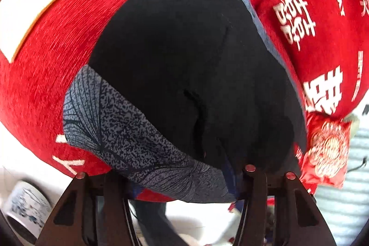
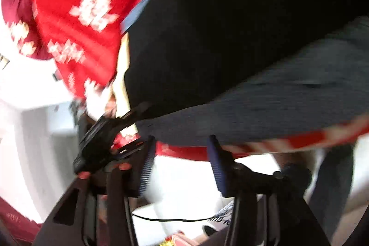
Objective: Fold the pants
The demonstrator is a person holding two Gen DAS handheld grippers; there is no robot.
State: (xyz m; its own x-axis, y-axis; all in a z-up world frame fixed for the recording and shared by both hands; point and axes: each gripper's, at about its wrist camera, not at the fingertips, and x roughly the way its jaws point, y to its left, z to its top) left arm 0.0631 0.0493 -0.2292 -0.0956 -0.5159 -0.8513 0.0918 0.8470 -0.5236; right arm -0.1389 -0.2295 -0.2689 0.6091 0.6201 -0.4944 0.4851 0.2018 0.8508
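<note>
The black pants (image 1: pixel 184 57) lie spread on a grey-blue leaf-patterned cloth (image 1: pixel 110 121) over a red table cover (image 1: pixel 46 66). My left gripper (image 1: pixel 182 183) sits at the near edge of the cloth and pants; its fingers are wide apart, and the cloth hides the tips. In the blurred right wrist view the pants (image 2: pixel 230 27) and grey cloth (image 2: pixel 276 103) fill the upper right. My right gripper (image 2: pixel 181 167) is open and empty, its blue-padded fingers just below the cloth's near edge. The left gripper's body (image 2: pixel 99 142) shows at left, touching the pants' edge.
The red cover carries white characters (image 1: pixel 295 20). A red patterned packet (image 1: pixel 327 151) lies at the right edge. A blue-and-white mug (image 1: pixel 25 206) stands below left, on a white floor. A black cable (image 2: pixel 173 219) and a mug (image 2: pixel 221 218) lie below the right gripper.
</note>
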